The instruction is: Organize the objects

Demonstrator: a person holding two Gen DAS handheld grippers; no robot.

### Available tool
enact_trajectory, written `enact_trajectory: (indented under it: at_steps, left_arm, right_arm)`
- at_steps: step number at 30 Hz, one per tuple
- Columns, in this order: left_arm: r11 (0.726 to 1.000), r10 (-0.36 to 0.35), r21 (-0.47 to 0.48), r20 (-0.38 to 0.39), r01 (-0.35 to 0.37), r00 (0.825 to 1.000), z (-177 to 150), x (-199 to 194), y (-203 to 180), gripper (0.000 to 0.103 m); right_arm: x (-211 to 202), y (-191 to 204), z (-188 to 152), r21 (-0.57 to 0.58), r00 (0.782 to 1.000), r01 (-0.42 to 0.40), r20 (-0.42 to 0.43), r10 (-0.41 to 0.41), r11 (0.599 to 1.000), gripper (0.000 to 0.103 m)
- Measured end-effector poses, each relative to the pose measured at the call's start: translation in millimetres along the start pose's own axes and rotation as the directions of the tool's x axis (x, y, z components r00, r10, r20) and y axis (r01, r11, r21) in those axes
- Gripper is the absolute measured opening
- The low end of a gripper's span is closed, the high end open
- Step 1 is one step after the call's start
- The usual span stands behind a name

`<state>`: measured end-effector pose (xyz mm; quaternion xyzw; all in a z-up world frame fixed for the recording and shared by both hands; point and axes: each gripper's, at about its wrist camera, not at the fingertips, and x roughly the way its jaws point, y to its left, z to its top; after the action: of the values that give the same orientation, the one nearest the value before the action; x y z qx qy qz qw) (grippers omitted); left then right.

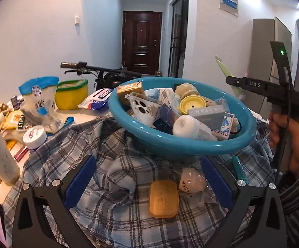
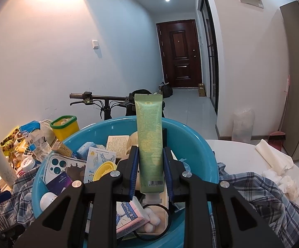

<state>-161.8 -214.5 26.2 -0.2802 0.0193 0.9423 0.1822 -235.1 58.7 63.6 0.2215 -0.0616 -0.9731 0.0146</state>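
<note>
Now, R gripper (image 2: 150,165): pinching green tube (image 2: 150,142) above blue basin (image 2: 209,155).
L gripper (image 1: 147,184): spread wide, empty.
Risk: tube may slip; overfull basin could tip.

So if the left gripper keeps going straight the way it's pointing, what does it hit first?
Probably the orange soap-like bar on the plaid shirt, between the open left gripper fingers; the blue basin sits beyond. Depth is unclear.

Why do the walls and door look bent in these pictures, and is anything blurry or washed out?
Both views bend straight lines and have dark rounded corners: wide fisheye lenses. In the left wrist view, the basin and plaid shirt look sharp. In the right wrist view, a bright glare patch washes out the upper left wall, while the green tube stays readable.
</note>
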Motion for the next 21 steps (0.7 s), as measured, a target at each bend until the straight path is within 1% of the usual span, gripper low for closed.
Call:
enact_trajectory:
  at_steps: [5,7,8,9,10,11,16,17,18,19,20,21]
  left_arm:
    - [1.0,-0.007,0.003,-0.011,0.007,1.0,-1.2,1.6,0.5,0.103]
    - [1.0,-0.003,0.013,-0.015,0.003,1.0,-0.9,2.7,-2.2,0.103]
    - [1.0,-0.003,0.019,-0.015,0.003,1.0,-1.1,2.3,-3.3,0.103]
    - [1.0,-0.005,0.022,-0.014,0.005,1.0,-1.8,4.3,-3.0,0.103]
    - [1.0,-0.006,0.024,-0.015,0.006,1.0,-1.7,5.7,-2.8,0.103]
    - [1.0,-0.004,0.024,-0.015,0.005,1.0,-1.7,5.9,-2.9,0.103]
    - [1.0,-0.014,0.017,-0.026,0.014,1.0,-2.3,6.3,-1.4,0.103]
    - [1.0,-0.015,0.016,-0.026,0.016,1.0,-2.3,5.9,-1.4,0.103]
    - [1.0,-0.021,0.015,-0.026,0.021,0.999,-2.3,5.3,-1.0,0.103]
    - [1.0,-0.027,0.015,-0.025,0.027,0.999,-2.5,4.7,-0.9,0.103]
    - [0.999,-0.035,0.015,-0.026,0.035,0.999,-2.7,4.2,-0.8,0.103]
    - [0.999,-0.047,0.015,-0.028,0.047,0.999,-2.8,3.7,-0.4,0.103]
  right_arm:
    - [1.1,1.0,-1.2,-0.002,1.0,0.008,-0.013,-0.008,1.0,0.022]
    - [-2.1,0.7,0.0,0.003,1.0,0.016,0.004,-0.016,1.0,0.022]
    - [-4.1,0.5,1.4,0.008,1.0,0.022,0.013,-0.022,1.0,0.028]
    - [-6.5,0.0,2.6,0.011,0.999,0.028,0.022,-0.028,1.0,0.048]
    - [-9.5,0.0,3.6,0.015,0.999,0.036,0.037,-0.037,0.999,0.063]
    - [-13.0,0.5,4.2,0.018,0.997,0.043,0.056,-0.044,0.999,0.082]
    - [-20.5,7.4,7.9,0.001,0.994,0.063,0.088,-0.063,0.998,0.084]
    - [-21.1,8.2,7.9,0.0,0.994,0.065,0.091,-0.065,0.998,0.088]
    - [-21.4,8.8,8.0,0.001,0.993,0.066,0.095,-0.065,0.998,0.096]
    - [-21.6,9.5,8.2,0.001,0.993,0.066,0.1,-0.066,0.998,0.1]
    - [-22.0,9.9,8.2,0.002,0.992,0.066,0.104,-0.066,0.998,0.103]
    - [-21.9,10.9,8.2,0.001,0.992,0.061,0.106,-0.061,0.998,0.103]
